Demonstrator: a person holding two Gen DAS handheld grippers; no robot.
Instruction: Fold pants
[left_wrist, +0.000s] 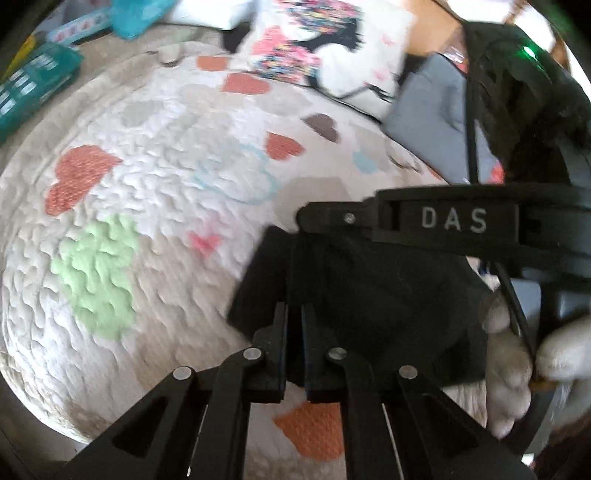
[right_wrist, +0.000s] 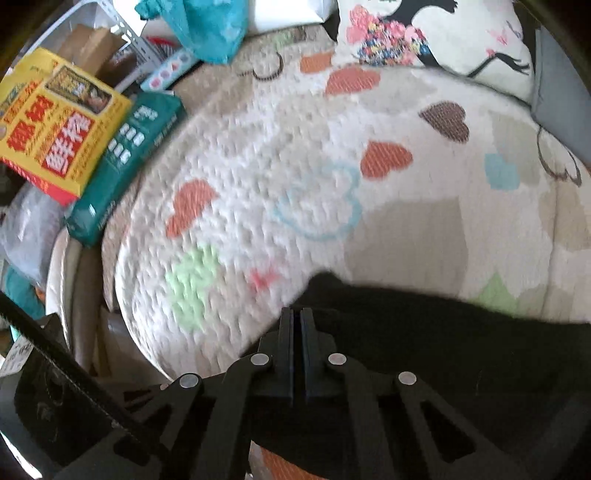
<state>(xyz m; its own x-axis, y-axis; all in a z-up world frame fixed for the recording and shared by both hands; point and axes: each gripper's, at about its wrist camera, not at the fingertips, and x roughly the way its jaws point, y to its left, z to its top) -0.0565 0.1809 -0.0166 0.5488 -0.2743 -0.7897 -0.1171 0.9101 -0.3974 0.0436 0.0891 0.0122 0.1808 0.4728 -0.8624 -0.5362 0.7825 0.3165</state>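
At lower centre of the left wrist view, the left gripper (left_wrist: 294, 314) has its jaws drawn nearly together on an edge of the black pants (left_wrist: 369, 295), the cloth passing between the pads. The right gripper (right_wrist: 296, 321), lower centre of its own view, is likewise clamped on the pants, which spread away to the lower right of that frame as a dark mass. Both grips sit at the fabric's edge, probably so a layer can be lifted and carried over as one fold; pinching at two points would keep the edge straight.

In the left view the other tool crosses the right of the frame, its bar lettered DAS, with a hand (left_wrist: 506, 373) wrapped round its handle at the lower right.

Beneath lies a quilt (left_wrist: 147, 184), white and puckered, printed with orange, green and blue hearts, soft enough for cloth to drag on. A printed pillow (right_wrist: 461, 40) rests at the top of the frame, a grey cushion beside it. At upper left of the right view stand a yellow box (right_wrist: 55, 122), a green pack (right_wrist: 125, 162) and a teal bag (right_wrist: 210, 26).
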